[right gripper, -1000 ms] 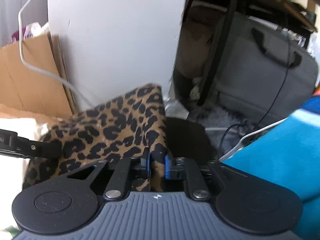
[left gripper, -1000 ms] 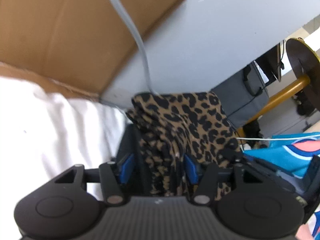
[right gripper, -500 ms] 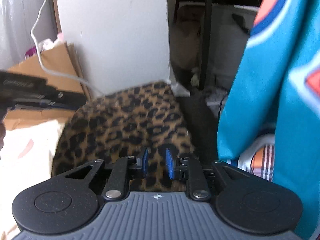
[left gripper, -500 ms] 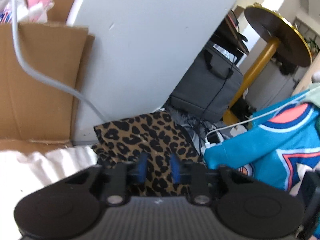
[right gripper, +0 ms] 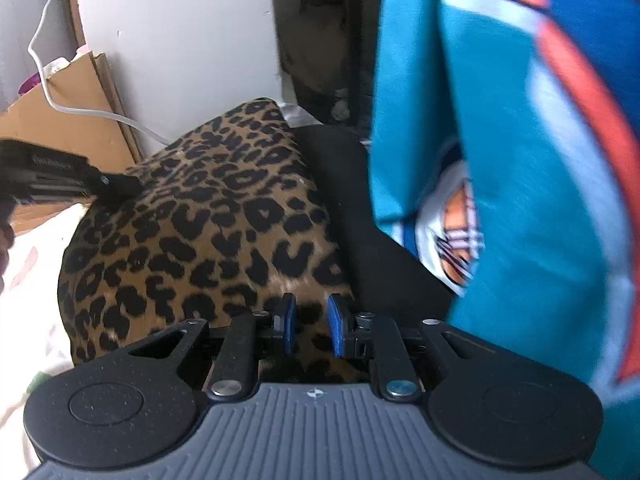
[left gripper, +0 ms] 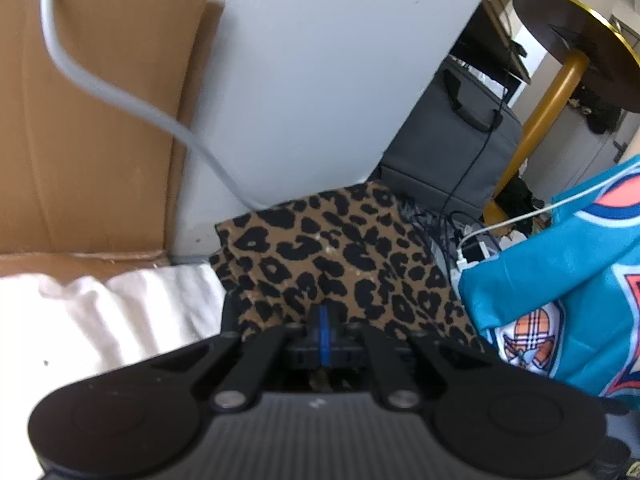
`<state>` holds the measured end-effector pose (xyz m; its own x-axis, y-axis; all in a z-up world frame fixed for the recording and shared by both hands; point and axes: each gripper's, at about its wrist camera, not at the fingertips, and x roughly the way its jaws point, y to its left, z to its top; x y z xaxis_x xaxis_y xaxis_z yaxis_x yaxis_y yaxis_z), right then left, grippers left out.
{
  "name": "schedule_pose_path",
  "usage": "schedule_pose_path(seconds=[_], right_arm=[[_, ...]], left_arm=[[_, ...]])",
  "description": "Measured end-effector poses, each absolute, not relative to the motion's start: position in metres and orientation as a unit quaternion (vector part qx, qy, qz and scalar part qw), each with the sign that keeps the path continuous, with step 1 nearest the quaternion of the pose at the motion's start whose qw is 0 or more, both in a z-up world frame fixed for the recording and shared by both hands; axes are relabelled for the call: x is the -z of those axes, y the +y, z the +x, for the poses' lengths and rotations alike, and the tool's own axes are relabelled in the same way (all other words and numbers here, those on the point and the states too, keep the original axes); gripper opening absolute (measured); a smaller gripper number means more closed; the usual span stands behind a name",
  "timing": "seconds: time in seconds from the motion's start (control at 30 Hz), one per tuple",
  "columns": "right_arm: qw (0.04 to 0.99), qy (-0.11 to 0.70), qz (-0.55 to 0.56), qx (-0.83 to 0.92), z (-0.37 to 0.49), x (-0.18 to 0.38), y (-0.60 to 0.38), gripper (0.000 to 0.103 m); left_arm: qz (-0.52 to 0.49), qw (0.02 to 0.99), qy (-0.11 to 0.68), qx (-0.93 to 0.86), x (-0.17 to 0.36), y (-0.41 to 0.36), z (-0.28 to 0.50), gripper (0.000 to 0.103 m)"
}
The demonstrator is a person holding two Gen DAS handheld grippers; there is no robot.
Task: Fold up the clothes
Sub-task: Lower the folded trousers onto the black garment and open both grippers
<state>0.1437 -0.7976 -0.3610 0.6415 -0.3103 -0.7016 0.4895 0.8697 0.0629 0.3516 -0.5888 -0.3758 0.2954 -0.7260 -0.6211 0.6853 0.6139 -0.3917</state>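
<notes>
now, step: laying the folded leopard cloth (right gripper: 208, 216) down.
left tongs (left gripper: 323, 330): clenched, seemingly empty.
right tongs (right gripper: 310, 326): released.
next: pick another garment.

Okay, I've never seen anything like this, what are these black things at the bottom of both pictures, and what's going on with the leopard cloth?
Each picture comes from a camera mounted on a hand-held gripper, looking out along its two blue-padded fingers. The left gripper has its pads pressed together at the near edge of the leopard-print garment; whether cloth is pinched between them is not clear. The right gripper is open, pads apart over the same garment. In the right view the left gripper pokes in from the left. A teal printed garment hangs to the right; white bedding lies left.
</notes>
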Motion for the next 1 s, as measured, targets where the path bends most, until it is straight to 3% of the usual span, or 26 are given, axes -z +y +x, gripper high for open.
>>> schedule_pose_path(seconds=[0.33, 0.6, 0.7, 1.0], right_arm=[[0.909, 0.340, 0.143, 0.195, 0.131, 0.350, -0.772, 0.024], [0.900, 0.367, 0.152, 0.181, 0.120, 0.372, -0.766, 0.026], [0.895, 0.371, 0.158, 0.190, 0.114, 0.374, -0.767, 0.030], [0.887, 0.380, 0.145, 0.218, 0.097, 0.367, -0.759, 0.031]], left_arm=[[0.041, 0.785, 0.379, 0.488, 0.363, -0.583, 0.289, 0.004], [0.022, 0.786, 0.397, 0.474, 0.395, -0.573, 0.289, 0.004], [0.023, 0.787, 0.402, 0.467, 0.393, -0.570, 0.291, 0.003], [0.033, 0.787, 0.418, 0.452, 0.371, -0.546, 0.279, 0.003]])
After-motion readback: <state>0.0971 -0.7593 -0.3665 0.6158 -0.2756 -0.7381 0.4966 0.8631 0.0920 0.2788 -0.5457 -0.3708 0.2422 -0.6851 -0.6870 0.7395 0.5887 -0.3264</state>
